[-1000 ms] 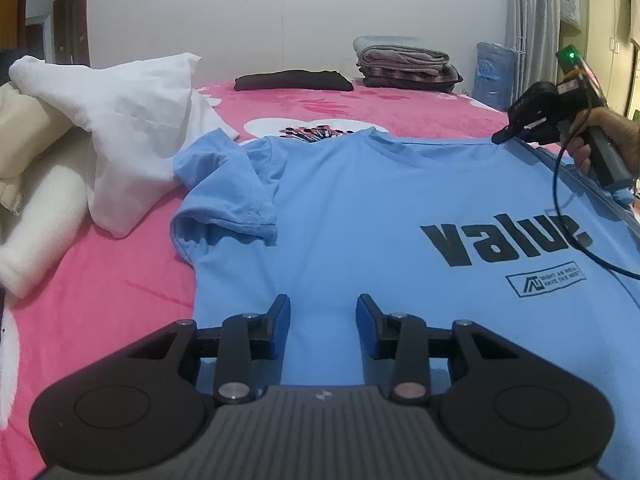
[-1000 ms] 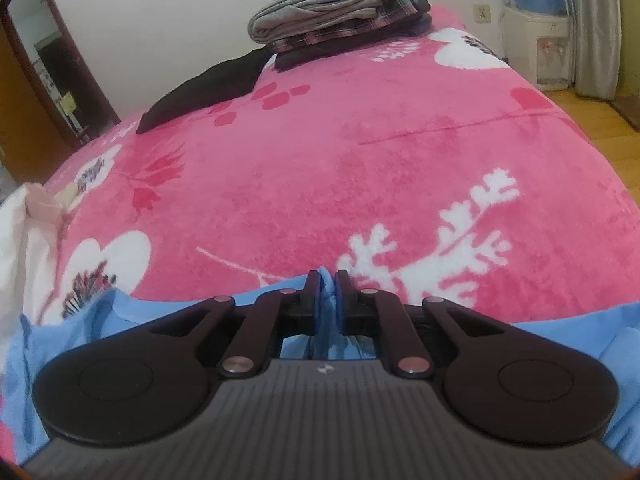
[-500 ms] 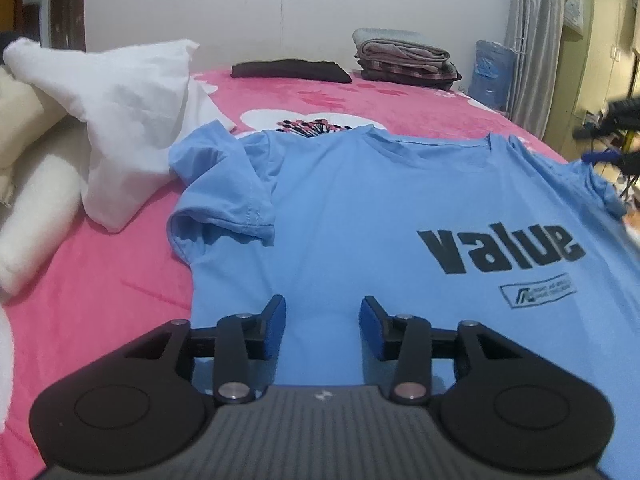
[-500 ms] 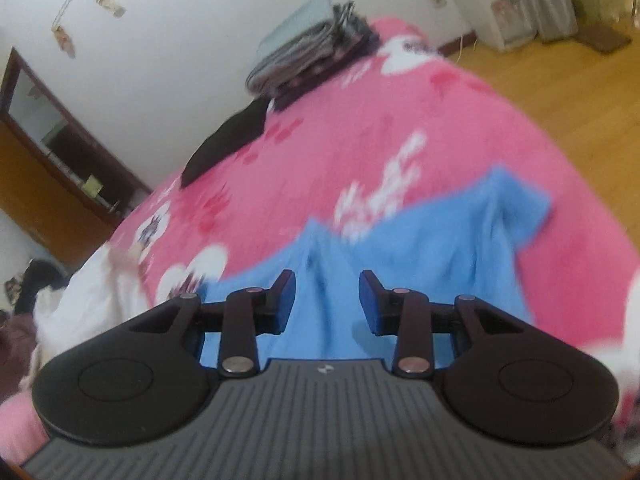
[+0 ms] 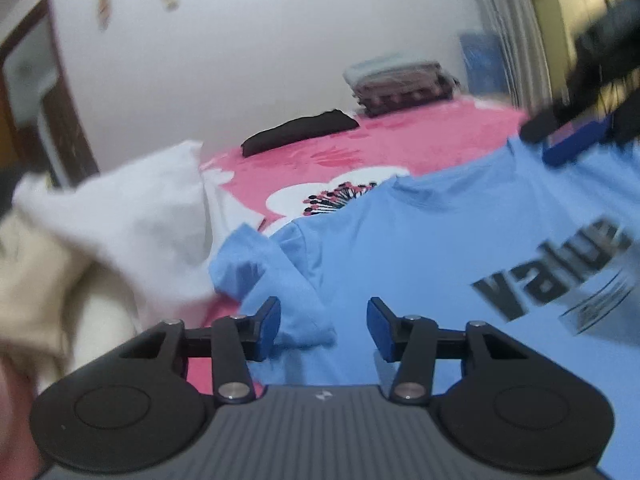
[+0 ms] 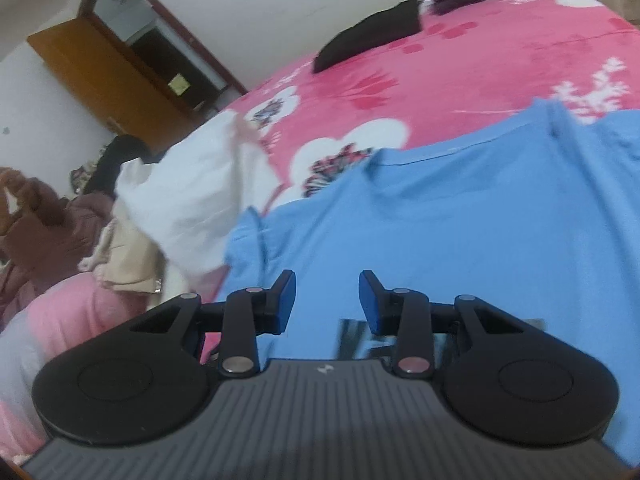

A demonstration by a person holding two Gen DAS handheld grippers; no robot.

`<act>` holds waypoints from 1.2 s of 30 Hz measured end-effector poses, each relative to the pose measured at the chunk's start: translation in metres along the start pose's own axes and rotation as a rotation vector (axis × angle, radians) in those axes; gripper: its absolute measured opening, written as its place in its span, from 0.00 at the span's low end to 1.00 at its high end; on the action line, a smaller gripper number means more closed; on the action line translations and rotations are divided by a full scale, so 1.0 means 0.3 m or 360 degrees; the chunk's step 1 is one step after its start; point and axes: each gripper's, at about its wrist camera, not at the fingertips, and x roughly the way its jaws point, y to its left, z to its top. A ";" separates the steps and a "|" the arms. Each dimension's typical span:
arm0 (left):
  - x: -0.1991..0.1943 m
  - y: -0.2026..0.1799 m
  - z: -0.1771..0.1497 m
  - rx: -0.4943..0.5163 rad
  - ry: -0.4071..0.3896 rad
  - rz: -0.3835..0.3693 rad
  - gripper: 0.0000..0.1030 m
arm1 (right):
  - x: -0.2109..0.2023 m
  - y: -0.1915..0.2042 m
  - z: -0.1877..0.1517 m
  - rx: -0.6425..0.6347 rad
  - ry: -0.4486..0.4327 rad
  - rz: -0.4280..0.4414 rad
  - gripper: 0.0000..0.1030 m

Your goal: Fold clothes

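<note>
Cream bundle [image 5: 36, 280]: heaped at the left edge of the bed, blurred.
White garment [image 5: 132, 224]: crumpled against the cream bundle, overlapping the left sleeve tip of the shirt.
Left gripper [image 5: 323, 328]: released, jaws apart with nothing between the pads; hovering over the left sleeve [image 5: 272, 280] and the near left part of the shirt.
Blue T-shirt [image 5: 420, 248]: spread front-up on the pink blanket [image 5: 420, 140], collar toward the far edge, dark "value" print on the right half; left sleeve crumpled at the shirt's left side.
Black folded item [image 5: 300, 132]: lying flat near the far edge of the bed, apart from the shirt.
Folded stack [image 5: 400, 84]: at the far right corner of the bed, beside the black item.
Right gripper [image 6: 327, 300]: released, jaws just opened from a near-closed stand, no cloth between the blue pads; hanging over the shirt's chest, above the print, seen as a dark blur at the upper right of the left wrist view.
Brown coat [image 6: 44, 232]: piled off the left edge of the bed, in the right wrist view only.
</note>
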 end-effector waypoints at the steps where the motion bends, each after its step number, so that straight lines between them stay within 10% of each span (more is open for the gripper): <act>1: 0.017 -0.009 -0.001 0.0043 0.0021 -0.0008 0.40 | 0.005 0.017 -0.004 -0.0004 0.0000 0.0011 0.33; 9: 0.041 0.078 -0.034 -0.0213 0.0050 0.0032 0.11 | 0.013 0.028 -0.028 0.0000 0.0017 -0.0008 0.33; 20: -0.018 0.277 -0.081 -0.0730 0.0057 0.0076 0.09 | 0.308 0.119 0.083 0.0088 0.0180 0.0187 0.33; 36: -0.027 0.292 -0.135 -0.0727 0.0072 0.0021 0.08 | 0.816 0.288 0.204 0.0212 0.0449 0.0048 0.36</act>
